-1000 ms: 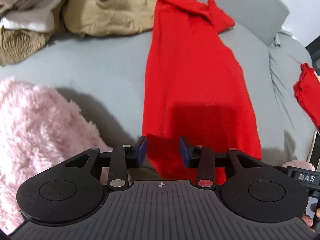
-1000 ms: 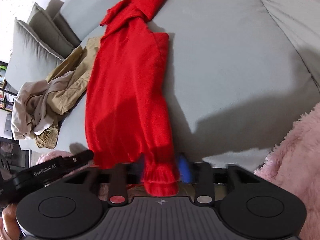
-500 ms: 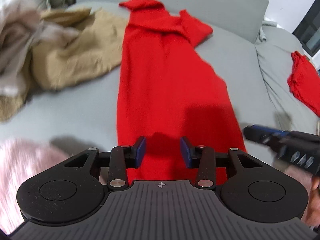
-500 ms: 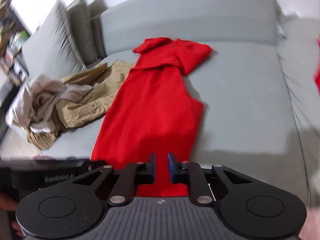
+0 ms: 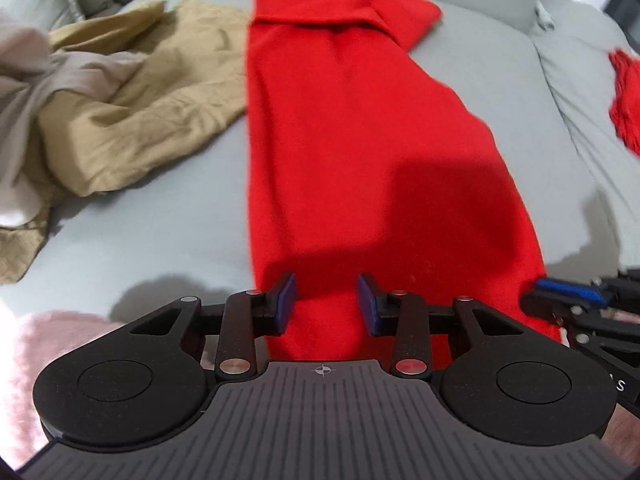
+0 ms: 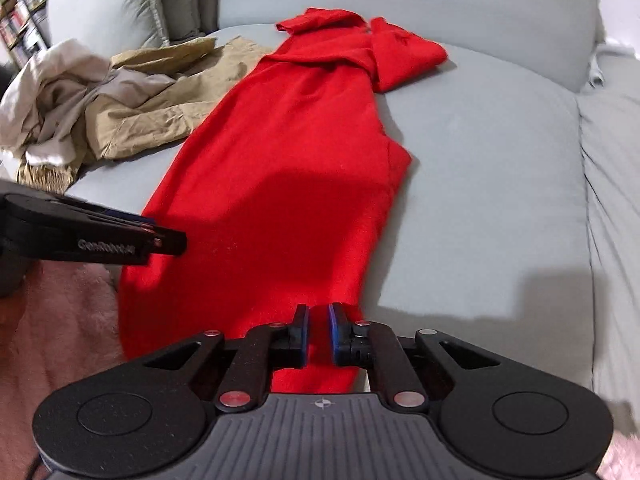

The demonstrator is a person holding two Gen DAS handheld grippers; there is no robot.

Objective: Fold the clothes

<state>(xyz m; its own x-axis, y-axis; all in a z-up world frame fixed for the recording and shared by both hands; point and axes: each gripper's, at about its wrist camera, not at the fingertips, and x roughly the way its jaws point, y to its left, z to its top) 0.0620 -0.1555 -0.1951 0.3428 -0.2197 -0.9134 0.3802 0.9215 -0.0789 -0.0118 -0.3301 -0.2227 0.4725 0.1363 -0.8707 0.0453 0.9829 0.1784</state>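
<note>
Lying long on the grey sofa (image 6: 500, 152), the red garment (image 6: 288, 168) has its near hem under both tools. The left hand-held gripper (image 5: 326, 304) is half open over the hem, and the right hand-held gripper (image 6: 319, 330) is narrow, its jaws having just closed to a small gap. I think they may catch only one layer, so the fold goes crooked.

Black gripper (image 5: 326, 306), blue pads (image 5: 286, 300), seemingly rubber

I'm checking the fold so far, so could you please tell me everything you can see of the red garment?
The red garment is a plain, soft knit lying flat as a long narrow strip on the grey sofa. Its far end is folded over, one flap pointing right. Its left edge touches the tan clothing. Its near end lies under both grippers.
</note>
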